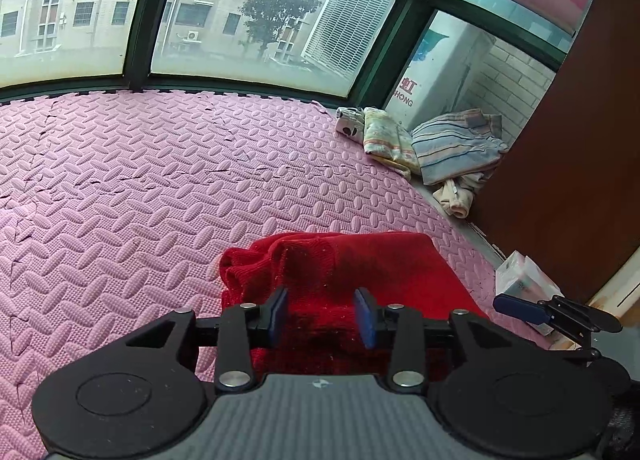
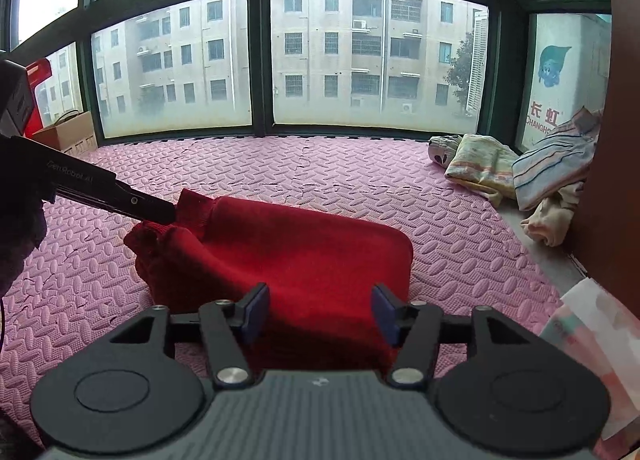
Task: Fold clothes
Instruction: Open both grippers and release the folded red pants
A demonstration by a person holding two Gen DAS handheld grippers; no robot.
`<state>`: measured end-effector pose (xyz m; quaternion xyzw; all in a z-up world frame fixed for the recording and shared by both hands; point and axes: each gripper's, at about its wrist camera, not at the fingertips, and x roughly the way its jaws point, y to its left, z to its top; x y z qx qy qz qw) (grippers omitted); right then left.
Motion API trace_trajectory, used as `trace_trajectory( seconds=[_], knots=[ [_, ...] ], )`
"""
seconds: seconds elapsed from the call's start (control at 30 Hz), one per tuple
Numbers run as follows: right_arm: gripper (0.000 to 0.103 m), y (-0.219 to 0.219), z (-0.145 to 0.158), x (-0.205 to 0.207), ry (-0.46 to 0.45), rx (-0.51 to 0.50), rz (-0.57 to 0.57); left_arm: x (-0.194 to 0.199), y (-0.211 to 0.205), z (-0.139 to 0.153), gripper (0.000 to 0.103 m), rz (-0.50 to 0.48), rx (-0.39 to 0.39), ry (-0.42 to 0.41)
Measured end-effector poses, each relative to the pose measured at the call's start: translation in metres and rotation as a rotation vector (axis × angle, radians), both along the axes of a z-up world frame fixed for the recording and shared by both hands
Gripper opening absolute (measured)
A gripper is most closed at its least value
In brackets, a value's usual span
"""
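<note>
Fingers of both my grippers spread wide, gripping nothing: left gripper [image 1: 322,314], right gripper [image 2: 322,314] over red knit sweater [image 2: 288,256], bundled on pink foam mat [image 2: 360,164]. Advice: pinch loose cuff [image 2: 194,206], tuck flat, square edges.

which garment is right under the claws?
The red sweater, folded on the pink mat. The striped and yellowish pieces lie far off by the window corner.

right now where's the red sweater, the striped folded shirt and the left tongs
red sweater [image 2: 304,256], right wrist view, on its flat folded body
striped folded shirt [image 1: 456,144], left wrist view, on its top face
left tongs [image 1: 322,314], left wrist view, midway between the blue tips
</note>
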<state>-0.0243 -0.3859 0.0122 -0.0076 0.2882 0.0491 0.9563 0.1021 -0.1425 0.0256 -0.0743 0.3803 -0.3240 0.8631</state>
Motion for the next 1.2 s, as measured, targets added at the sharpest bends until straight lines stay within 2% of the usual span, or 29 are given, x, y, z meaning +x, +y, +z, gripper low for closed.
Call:
trace_trajectory(
  seconds=[0.03,0.1,0.3,0.33,0.4,0.5,0.6,0.77,0.97,1.2],
  knots=[
    [0.069,0.003,0.000,0.000,-0.001,0.001,0.006,-0.002,0.003,0.001,0.047,0.009,0.001,0.000],
    [0.070,0.009,-0.001,0.000,0.004,0.000,0.019,-0.005,0.008,0.002,0.050,0.024,0.001,0.005],
    [0.086,0.023,-0.002,0.001,0.014,-0.011,0.038,-0.014,0.021,0.002,0.067,0.069,0.024,0.022],
    [0.088,0.024,-0.002,0.001,0.015,-0.010,0.037,-0.016,0.023,0.002,0.071,0.076,0.027,0.025],
    [0.089,0.026,-0.002,0.000,0.020,-0.003,0.035,-0.019,0.027,0.002,0.072,0.088,0.035,0.029],
    [0.102,0.030,-0.002,-0.003,0.016,-0.002,0.018,-0.025,0.030,0.000,0.080,0.106,0.041,0.036],
    [0.103,0.034,-0.002,-0.007,0.008,-0.008,-0.006,-0.032,0.029,-0.002,0.082,0.110,0.060,0.039],
    [0.103,0.035,-0.001,-0.011,0.010,0.003,-0.059,-0.044,0.026,-0.004,0.093,0.124,0.108,0.029],
    [0.103,0.034,-0.001,-0.016,0.020,0.045,-0.100,-0.054,0.023,-0.005,0.097,0.130,0.148,0.019],
    [0.103,0.038,-0.003,-0.021,0.026,0.044,-0.117,-0.065,0.020,-0.005,0.101,0.138,0.194,0.008]
  ],
)
